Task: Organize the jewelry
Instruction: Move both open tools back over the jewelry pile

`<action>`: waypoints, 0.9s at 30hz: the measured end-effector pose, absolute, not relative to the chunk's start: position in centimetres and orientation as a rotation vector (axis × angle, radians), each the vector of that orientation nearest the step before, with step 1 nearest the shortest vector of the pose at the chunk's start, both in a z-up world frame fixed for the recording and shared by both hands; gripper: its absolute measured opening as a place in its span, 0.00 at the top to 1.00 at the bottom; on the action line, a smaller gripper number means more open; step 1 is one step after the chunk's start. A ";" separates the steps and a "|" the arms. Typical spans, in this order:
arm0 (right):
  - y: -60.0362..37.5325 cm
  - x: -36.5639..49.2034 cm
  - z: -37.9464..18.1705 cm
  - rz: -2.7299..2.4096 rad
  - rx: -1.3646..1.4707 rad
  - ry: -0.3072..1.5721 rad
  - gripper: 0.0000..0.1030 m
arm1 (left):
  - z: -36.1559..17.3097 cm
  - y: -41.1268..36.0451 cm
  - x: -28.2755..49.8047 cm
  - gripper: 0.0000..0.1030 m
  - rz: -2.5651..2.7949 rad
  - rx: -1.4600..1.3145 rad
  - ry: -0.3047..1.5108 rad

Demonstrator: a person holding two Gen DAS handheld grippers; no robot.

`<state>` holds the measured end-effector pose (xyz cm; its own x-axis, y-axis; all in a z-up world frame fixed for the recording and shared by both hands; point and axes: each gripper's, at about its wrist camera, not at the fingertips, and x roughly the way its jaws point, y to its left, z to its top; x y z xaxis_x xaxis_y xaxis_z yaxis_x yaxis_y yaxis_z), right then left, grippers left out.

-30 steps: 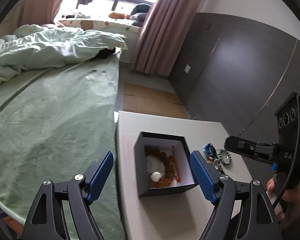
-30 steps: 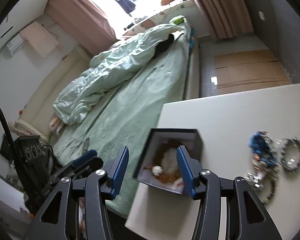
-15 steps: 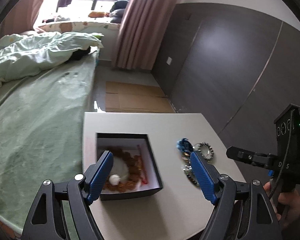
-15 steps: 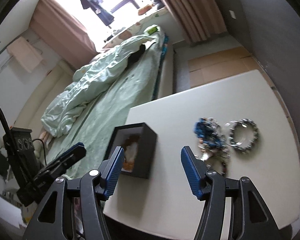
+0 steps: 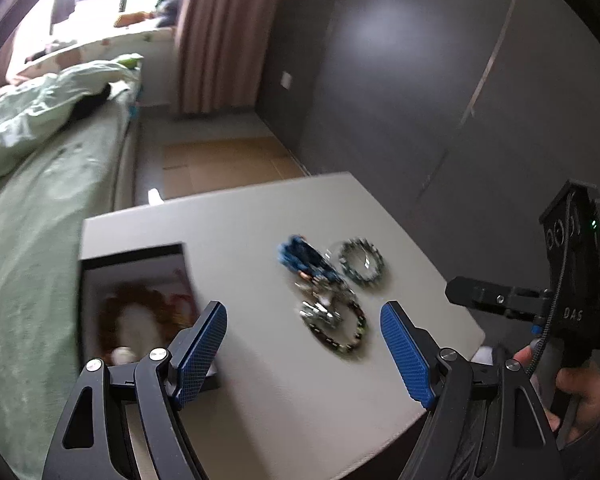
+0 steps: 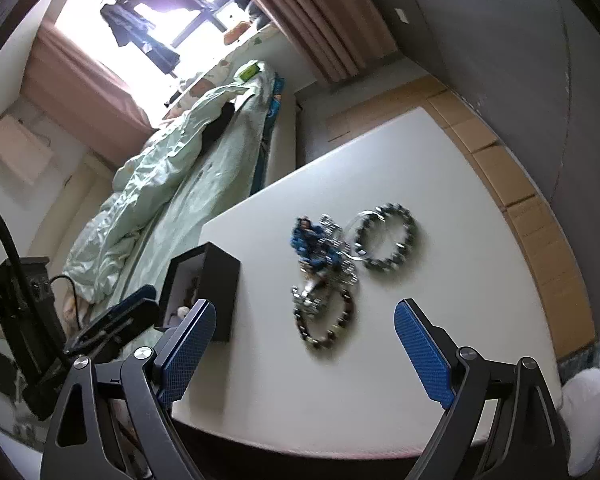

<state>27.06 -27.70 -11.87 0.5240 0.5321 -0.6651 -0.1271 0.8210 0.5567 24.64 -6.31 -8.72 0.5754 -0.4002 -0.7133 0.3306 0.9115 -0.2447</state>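
Moved: both views have swung from the black box onto the jewelry pile; right gripper jaws have just been opening, nothing between them
Left gripper: jaws spread, empty, over the white surface
Box: open, brown beads inside, near the surface's left edge
Pile: bead bracelets and blue piece tangled, mid-surface, right of the box
Beyond: green bed, curtained window

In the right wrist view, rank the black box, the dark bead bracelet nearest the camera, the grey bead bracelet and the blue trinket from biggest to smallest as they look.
1. black box
2. and 3. dark bead bracelet and grey bead bracelet: they look about alike, and the dark one lies nearer the camera, so no ranking
4. blue trinket
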 end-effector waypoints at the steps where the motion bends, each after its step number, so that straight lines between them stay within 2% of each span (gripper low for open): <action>1: -28.0 27.0 -12.1 0.409 0.482 0.945 0.11 | -8.9 -6.7 24.7 0.22 -0.436 -0.080 0.862; 9: -31.0 25.6 -13.3 0.358 0.498 0.930 0.11 | -11.6 -10.8 26.0 0.22 -0.476 0.004 0.936; 24: -34.3 24.2 -15.4 0.308 0.511 0.936 0.12 | -16.2 -13.0 29.1 0.23 -0.416 0.079 1.036; 27: -34.2 24.2 -15.6 0.307 0.498 0.939 0.12 | -17.0 -13.3 29.7 0.27 -0.406 0.092 1.048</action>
<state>24.21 -34.17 -15.58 0.5594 0.4593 -0.6900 -0.0371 0.8454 0.5328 29.69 -13.26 -16.96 0.4330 -0.2818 -0.8562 0.3684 0.9223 -0.1172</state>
